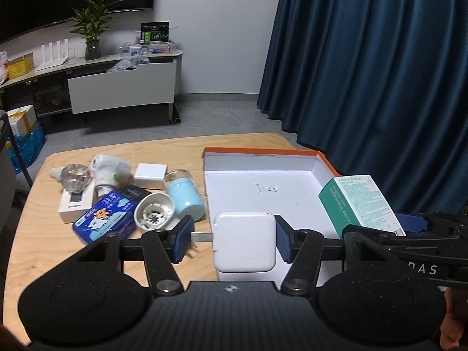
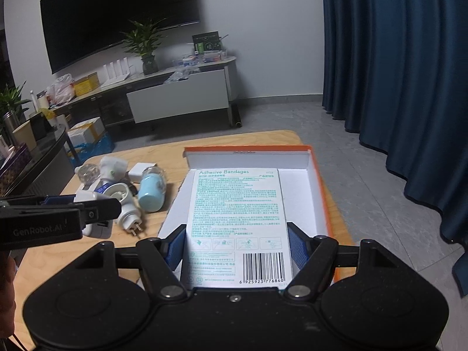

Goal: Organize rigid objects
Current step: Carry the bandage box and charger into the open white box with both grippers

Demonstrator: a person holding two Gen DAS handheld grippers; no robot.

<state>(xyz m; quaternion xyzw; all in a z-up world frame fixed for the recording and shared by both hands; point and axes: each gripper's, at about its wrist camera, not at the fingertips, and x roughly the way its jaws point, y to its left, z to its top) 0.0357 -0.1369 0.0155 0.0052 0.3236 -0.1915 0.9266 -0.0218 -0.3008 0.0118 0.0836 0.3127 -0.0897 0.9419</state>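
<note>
My left gripper is shut on a white power adapter, held by its prongs and side above the near left corner of the orange-edged white box. My right gripper is shut on a green-and-white adhesive bandage box, held over the same open box. The bandage box also shows at the right in the left wrist view. The left gripper shows from the side in the right wrist view.
A pile lies on the wooden table left of the box: a blue tin, a light-blue jar, a white plug-in device, a white thermometer, a glass knob, small white boxes.
</note>
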